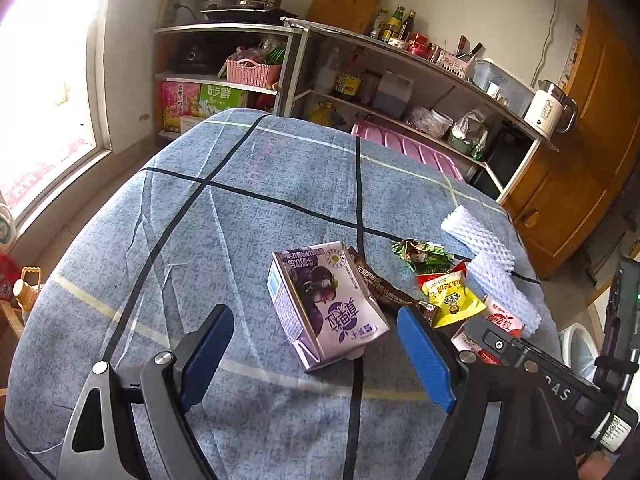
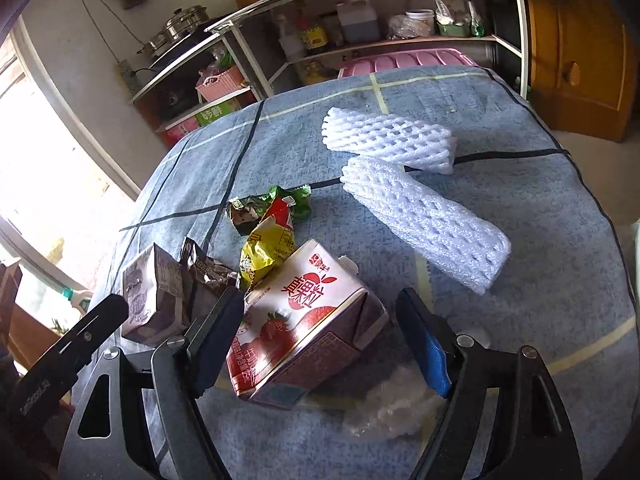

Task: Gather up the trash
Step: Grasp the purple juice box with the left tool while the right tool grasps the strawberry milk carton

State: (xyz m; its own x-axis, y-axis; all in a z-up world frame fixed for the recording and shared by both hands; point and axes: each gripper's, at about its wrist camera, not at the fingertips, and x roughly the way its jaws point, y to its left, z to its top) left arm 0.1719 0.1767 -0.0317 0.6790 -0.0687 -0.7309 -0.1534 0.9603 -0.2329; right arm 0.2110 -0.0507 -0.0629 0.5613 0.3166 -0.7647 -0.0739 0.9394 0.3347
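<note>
While fingers (image 2: pixel 218 344) gape, both grippers straddle cartons.

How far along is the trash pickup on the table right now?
Nothing looks collected yet. The left gripper is open around the purple milk carton; the right gripper is open around the strawberry milk carton. Neither is clamped. Still lying on the blue tablecloth: the brown wrapper, yellow packet, green wrapper and two white foam nets.
</note>
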